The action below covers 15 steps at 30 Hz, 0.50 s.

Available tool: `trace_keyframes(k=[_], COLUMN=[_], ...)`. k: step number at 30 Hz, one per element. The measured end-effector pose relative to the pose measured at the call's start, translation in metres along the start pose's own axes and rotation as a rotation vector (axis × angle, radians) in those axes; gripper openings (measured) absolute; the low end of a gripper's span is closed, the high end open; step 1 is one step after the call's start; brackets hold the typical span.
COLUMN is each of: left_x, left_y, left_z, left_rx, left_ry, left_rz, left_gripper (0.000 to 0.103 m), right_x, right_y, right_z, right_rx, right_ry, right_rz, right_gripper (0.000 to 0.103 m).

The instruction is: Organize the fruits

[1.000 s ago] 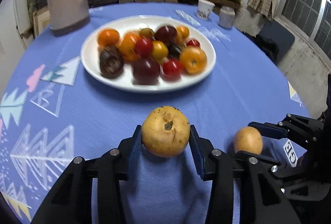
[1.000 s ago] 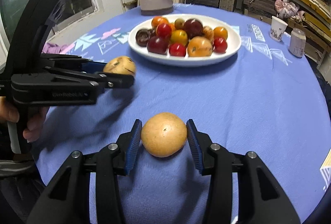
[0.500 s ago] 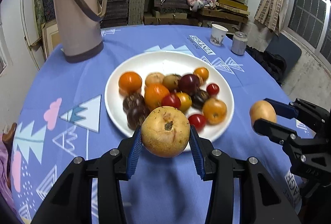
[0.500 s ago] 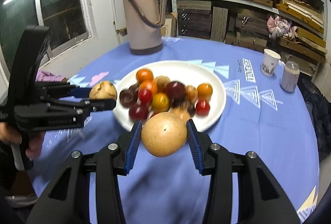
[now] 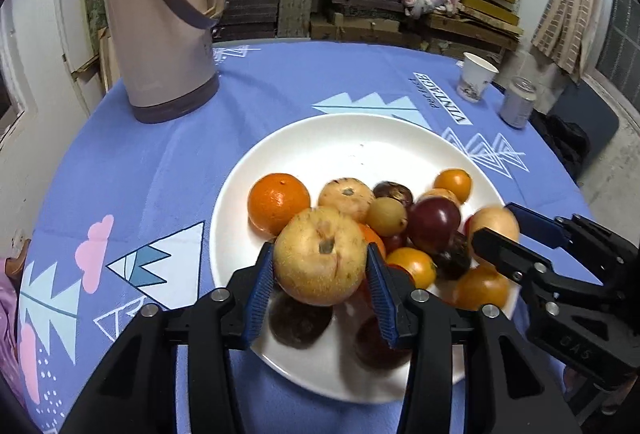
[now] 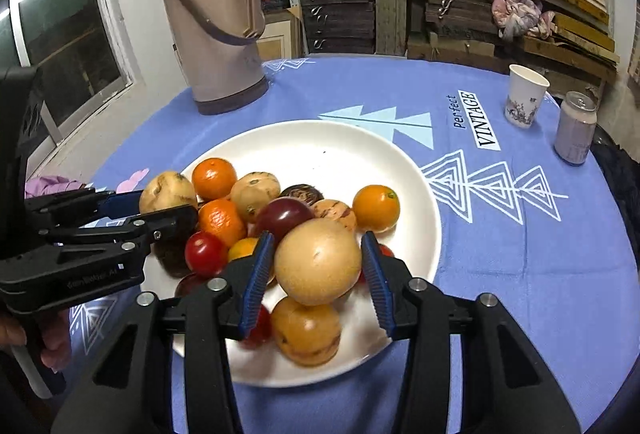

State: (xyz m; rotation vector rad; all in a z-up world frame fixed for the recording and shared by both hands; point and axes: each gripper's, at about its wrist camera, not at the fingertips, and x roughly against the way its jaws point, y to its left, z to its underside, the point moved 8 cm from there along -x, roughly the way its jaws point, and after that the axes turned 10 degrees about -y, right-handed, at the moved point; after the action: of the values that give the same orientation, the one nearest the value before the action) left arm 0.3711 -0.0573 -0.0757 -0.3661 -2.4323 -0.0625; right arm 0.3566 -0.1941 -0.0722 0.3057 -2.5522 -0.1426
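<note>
Left gripper: blue ribbed pads clamped on a round, yellow, speckled pear, held above the near left part of the plate. Right gripper: the same black frame and blue pads, closed on a second, smoother tan pear, held above the near right part of the plate.

Plate: one, white, glossy, round, resting on a table under a blue cloth printed with pale triangles and pink clouds. It carries a heap of small round fruit: orange, yellow, red and dark purple pieces. An exact count is not possible, since both grippers cover part of the heap and the nearest pieces are blurred.

Far left: one tall beige plastic thermos with a brown base and strap handle. Far right: one paper cup and one pale can, standing near each other. Behind the table, shelves hold stacked flat boards.
</note>
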Motion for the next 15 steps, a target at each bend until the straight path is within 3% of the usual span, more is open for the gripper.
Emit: trace_keyframes(k=[2,3,13,15], left_x=[0.004,0.005,0.013,0.02], left_y=[0.0,-0.001,0.007,0.007], left_z=[-0.002,-0.003,0.022,0.026], left_rx=[0.002,-0.004,0.06,0.069], left_ry=[-0.025,-0.026,0.025,0.014], left_rz=[-0.004,0.003,-0.027,-0.031], left_gripper=[0.085,0.088,0.092,0.097], right_x=[0.003,0.006,0.05,0.06], right_y=[-0.004,-0.005,-0.002,0.002], right_z=[0.0,0.0,0.016,0.023], right_rx=[-0.018,-0.021,0.021,0.038], right_ry=[-0.015,-0.025,-0.06,-0.059], right_rz=[-0.006,-0.009,0.018,0.031], right_gripper=[0.055,0.057,0.067,0.069])
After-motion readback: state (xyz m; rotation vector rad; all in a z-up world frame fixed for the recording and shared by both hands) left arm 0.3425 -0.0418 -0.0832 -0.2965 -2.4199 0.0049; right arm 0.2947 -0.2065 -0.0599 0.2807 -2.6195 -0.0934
